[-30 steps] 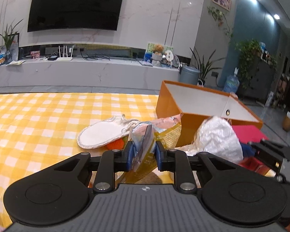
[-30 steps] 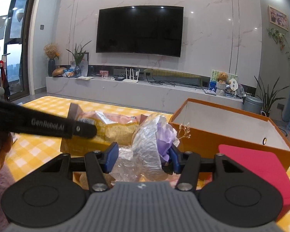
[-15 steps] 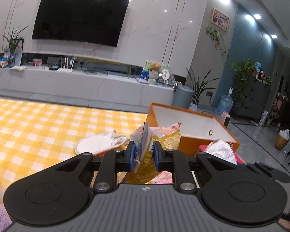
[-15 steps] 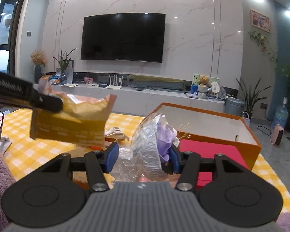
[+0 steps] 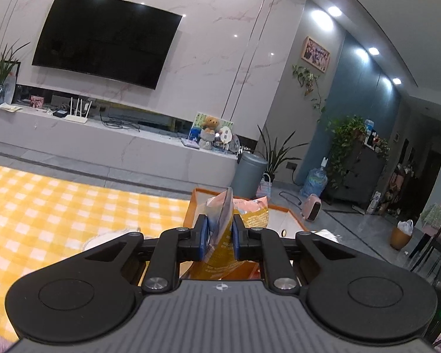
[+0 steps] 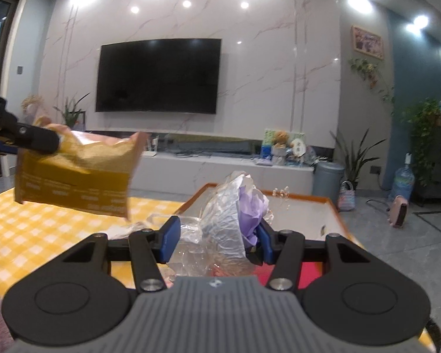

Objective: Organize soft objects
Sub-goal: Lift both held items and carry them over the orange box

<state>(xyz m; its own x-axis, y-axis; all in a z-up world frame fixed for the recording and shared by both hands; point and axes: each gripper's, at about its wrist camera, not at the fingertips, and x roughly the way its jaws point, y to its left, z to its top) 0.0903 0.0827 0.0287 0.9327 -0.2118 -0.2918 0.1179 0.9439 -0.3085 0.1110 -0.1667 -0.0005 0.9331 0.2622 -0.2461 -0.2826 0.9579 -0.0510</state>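
Observation:
My left gripper (image 5: pixel 219 236) is shut on a yellow snack bag (image 5: pixel 250 220) and holds it high above the table; the bag also shows in the right wrist view (image 6: pixel 76 173), hanging at the left. My right gripper (image 6: pixel 217 242) is shut on a bouquet in clear crinkled wrap with purple paper (image 6: pixel 235 214), lifted in front of the open orange box (image 6: pixel 335 206). In the left wrist view the box (image 5: pixel 191 206) lies just beyond the bag, mostly hidden by it.
A yellow checked cloth (image 5: pixel 58 206) covers the table. A white slipper (image 5: pixel 103 235) lies on it behind my left gripper's fingers. A red lid (image 6: pixel 308 273) lies by the box. A TV wall and grey cabinet stand beyond.
Both grippers have risen with their loads. The snack bag has lifted clear of the table, and both views have tilted upward; the box now sits lower in each view.

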